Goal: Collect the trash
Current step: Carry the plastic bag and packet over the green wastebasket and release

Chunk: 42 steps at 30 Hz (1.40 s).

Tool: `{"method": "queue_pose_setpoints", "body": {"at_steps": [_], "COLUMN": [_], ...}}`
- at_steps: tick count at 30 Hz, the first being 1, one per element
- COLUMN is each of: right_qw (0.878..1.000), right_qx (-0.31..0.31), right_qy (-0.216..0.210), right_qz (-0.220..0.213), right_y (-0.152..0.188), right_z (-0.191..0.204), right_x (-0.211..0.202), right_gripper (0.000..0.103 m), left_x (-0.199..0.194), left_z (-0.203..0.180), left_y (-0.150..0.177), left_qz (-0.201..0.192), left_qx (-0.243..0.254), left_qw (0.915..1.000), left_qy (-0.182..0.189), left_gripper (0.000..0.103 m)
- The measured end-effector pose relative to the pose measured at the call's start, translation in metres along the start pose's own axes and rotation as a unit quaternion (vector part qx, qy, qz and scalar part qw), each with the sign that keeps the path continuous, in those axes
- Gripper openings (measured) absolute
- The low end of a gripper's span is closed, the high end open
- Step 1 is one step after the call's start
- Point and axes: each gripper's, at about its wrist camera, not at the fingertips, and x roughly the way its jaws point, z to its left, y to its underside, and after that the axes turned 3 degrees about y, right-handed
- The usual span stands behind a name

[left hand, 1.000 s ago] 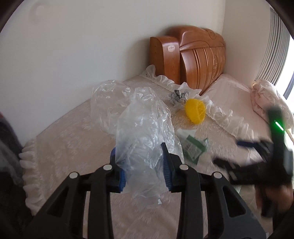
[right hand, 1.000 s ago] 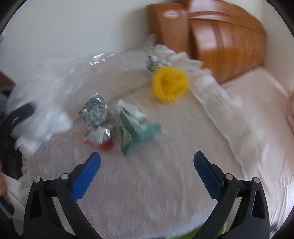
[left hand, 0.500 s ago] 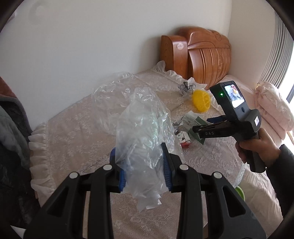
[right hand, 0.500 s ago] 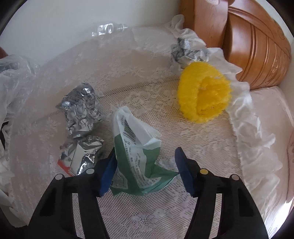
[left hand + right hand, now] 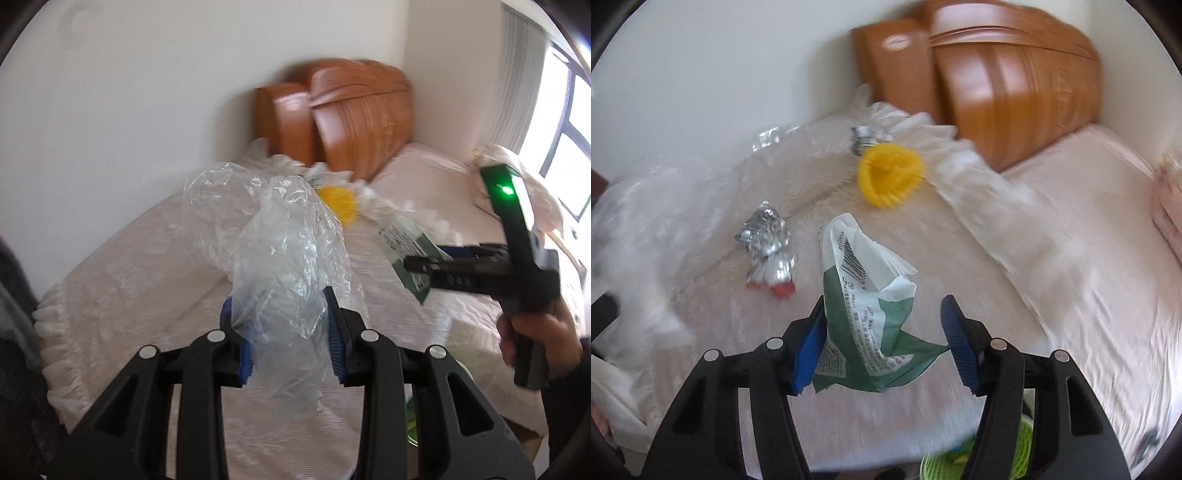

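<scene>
My left gripper [image 5: 290, 332] is shut on a clear plastic bag [image 5: 291, 254] and holds it above the lace-covered table [image 5: 147, 266]. My right gripper [image 5: 884, 350] is shut on a green and white wrapper [image 5: 864, 310], lifted off the table; it also shows in the left wrist view [image 5: 406, 254] at the right. A crumpled silver foil wrapper with a red end [image 5: 768, 247] lies on the table left of the right gripper. A yellow fuzzy piece [image 5: 890, 177] and a small grey crumpled wrapper [image 5: 862, 136] lie farther back.
A wooden headboard [image 5: 997, 85] stands at the back against the wall. A pink bed [image 5: 1089, 221] lies to the right. A green basket [image 5: 1023, 450] sits below the table's front edge. More clear plastic [image 5: 635, 206] lies at the table's left.
My right gripper closed on the green and white wrapper and lifted it off the table, pulling back. My left gripper kept hold of the clear bag.
</scene>
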Motion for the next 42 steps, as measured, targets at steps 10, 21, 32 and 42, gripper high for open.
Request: {"method": "queue_pose_setpoints", "body": {"at_steps": [10, 21, 32, 42], "right_qw": [0.985, 0.956, 0.948, 0.948], "right_qx": [0.15, 0.252, 0.28, 0.283], "right_qy": [0.079, 0.148, 0.152, 0.144], "right_qz": [-0.012, -0.023, -0.026, -0.022], "right_y": [0.128, 0.219, 0.25, 0.257], "right_z": [-0.096, -0.173, -0.208, -0.214], "right_x": [-0.098, -0.17, -0.189, -0.188], "right_gripper": [0.061, 0.061, 0.061, 0.061], "left_x": [0.005, 0.021, 0.053, 0.073], "left_z": [-0.112, -0.226, -0.291, -0.316], "left_y": [0.017, 0.051, 0.08, 0.098], "left_qz": [0.029, 0.082, 0.145, 0.168], "left_qx": [0.1, 0.195, 0.23, 0.242], "left_qw": [0.989, 0.9579, 0.9367, 0.9331], "left_qy": [0.105, 0.194, 0.22, 0.207], "left_gripper": [0.032, 0.032, 0.032, 0.093]}}
